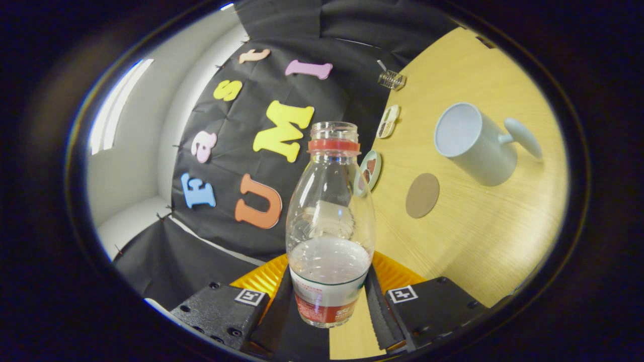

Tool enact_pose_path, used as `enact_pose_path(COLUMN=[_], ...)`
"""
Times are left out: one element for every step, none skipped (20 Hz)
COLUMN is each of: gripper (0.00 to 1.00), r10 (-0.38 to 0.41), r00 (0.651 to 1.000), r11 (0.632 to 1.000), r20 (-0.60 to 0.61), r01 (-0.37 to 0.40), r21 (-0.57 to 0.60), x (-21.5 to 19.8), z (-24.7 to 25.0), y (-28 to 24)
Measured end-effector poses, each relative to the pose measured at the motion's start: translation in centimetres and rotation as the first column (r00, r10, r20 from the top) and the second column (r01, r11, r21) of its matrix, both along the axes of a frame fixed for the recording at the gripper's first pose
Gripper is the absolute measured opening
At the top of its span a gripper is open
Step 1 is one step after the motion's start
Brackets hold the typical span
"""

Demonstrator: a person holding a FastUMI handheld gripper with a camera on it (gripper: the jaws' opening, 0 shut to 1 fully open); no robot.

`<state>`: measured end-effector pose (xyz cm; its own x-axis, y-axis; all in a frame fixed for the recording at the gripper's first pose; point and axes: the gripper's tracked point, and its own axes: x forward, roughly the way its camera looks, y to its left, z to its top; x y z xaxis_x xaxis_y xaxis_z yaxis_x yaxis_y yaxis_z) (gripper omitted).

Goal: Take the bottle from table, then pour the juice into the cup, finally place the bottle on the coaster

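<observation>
Bottle [329,226] clamped in tool [328,301] over wooden table [468,236].

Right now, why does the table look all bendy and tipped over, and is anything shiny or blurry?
In the gripper view the fisheye lens curves the table and tilts everything, so the cup seems to lean; a window strip glares bright past the wall; the bottle, held between the jaws of the gripper, looks sharp, with soft glints on its clear plastic; the coaster is sharp too.

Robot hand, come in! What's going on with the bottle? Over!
Gripper shut on bottle, lifted and tilted. Cap off, clear liquid low inside. Cup and round coaster ahead on table. Nothing between bottle and cup.
</observation>
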<state>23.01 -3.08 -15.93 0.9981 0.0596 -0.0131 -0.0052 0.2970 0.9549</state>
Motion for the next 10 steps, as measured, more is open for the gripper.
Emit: enact_pose_path(gripper=[0.74,0.74,0.74,0.74,0.74,0.74,0.74,0.74,0.74,0.74], r10=[-0.004,-0.008,-0.004,-0.001,0.003,0.003,0.005,0.006,0.007,0.011], r00=[1.0,1.0,1.0,1.0,1.0,1.0,1.0,1.0,1.0,1.0], r11=[0.999,0.997,0.994,0.99,0.985,0.978,0.973,0.968,0.962,0.956], r20=[0.003,0.006,0.004,0.001,-0.001,0.002,0.003,0.002,0.0,-0.002], r01=[0.004,0.008,0.004,0.001,-0.003,-0.003,-0.006,-0.007,-0.007,-0.01], r21=[0.04,0.075,0.107,0.142,0.175,0.206,0.229,0.251,0.272,0.294], x=[0.1,0.2,0.2,0.4,0.5,0.7,1.0,1.1,1.2,1.5], z=[0.1,0.3,0.5,0.5,0.7,0.9,1.1,1.2,1.4,1.5], y=[-0.1,-0.3,-0.3,-0.5,-0.7,-0.9,-0.9,-1.0,-1.2,-1.3])
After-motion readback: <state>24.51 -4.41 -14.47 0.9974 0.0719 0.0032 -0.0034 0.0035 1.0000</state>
